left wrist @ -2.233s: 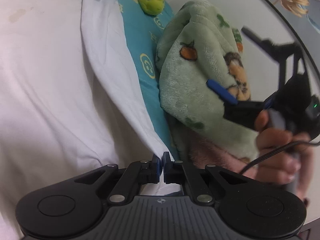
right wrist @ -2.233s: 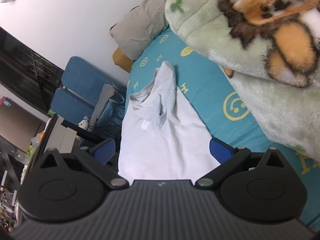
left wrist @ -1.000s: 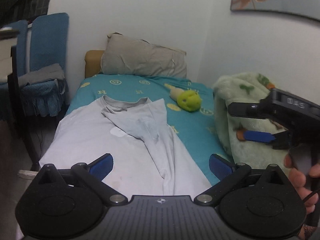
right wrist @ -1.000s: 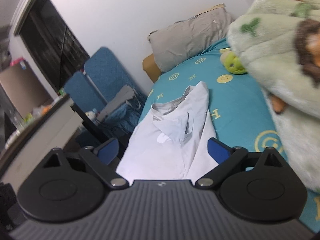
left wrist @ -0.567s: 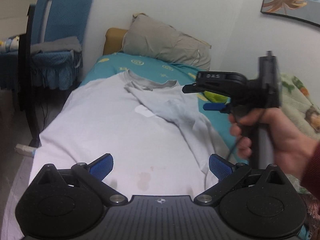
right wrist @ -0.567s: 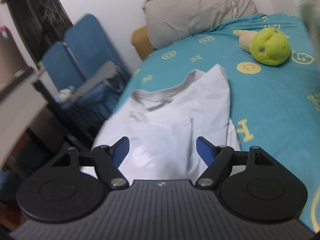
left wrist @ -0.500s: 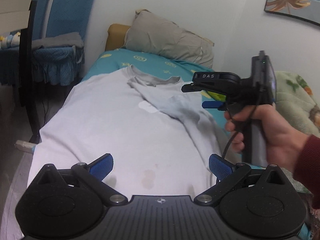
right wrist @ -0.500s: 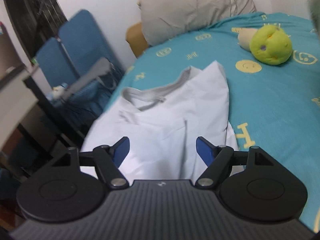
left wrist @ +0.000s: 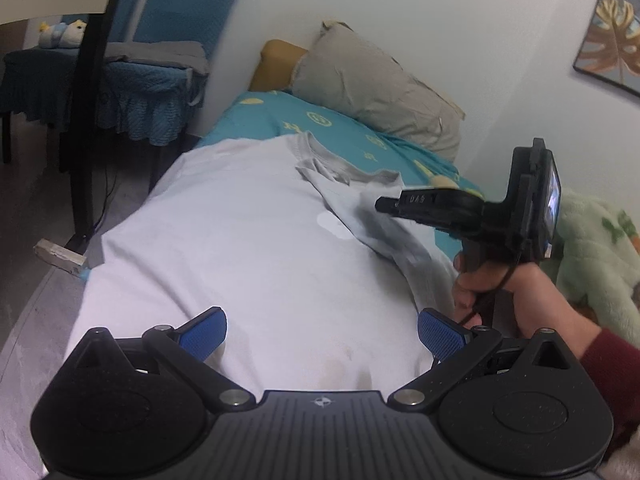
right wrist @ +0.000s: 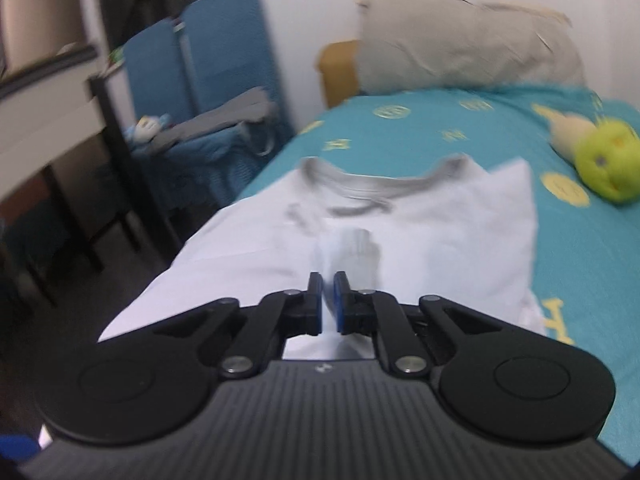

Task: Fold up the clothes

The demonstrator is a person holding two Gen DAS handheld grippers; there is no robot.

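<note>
A pale white T-shirt (left wrist: 240, 240) lies flat on the teal bed sheet (left wrist: 340, 124), grey collar at the far end and one side folded in over the chest. My left gripper (left wrist: 322, 328) is open above the shirt's near hem, with nothing between its blue pads. A hand holds my right gripper (left wrist: 380, 203) low over the folded-in flap. In the right wrist view the right gripper (right wrist: 328, 292) is shut, and a ridge of the shirt (right wrist: 460, 232) runs into its pads near the flap's edge. That picture is blurred.
A grey pillow (left wrist: 380, 92) leans on the wall at the bed's head. A green plush toy (right wrist: 608, 168) lies on the sheet to the right, beside a green fleece blanket (left wrist: 592, 248). Blue chairs (right wrist: 200, 80) and a black desk leg (left wrist: 86, 120) stand to the left.
The right gripper's jaws went from wide open to shut as it moved forward and down onto the folded flap. The left gripper sank closer to the shirt's hem and stayed open.
</note>
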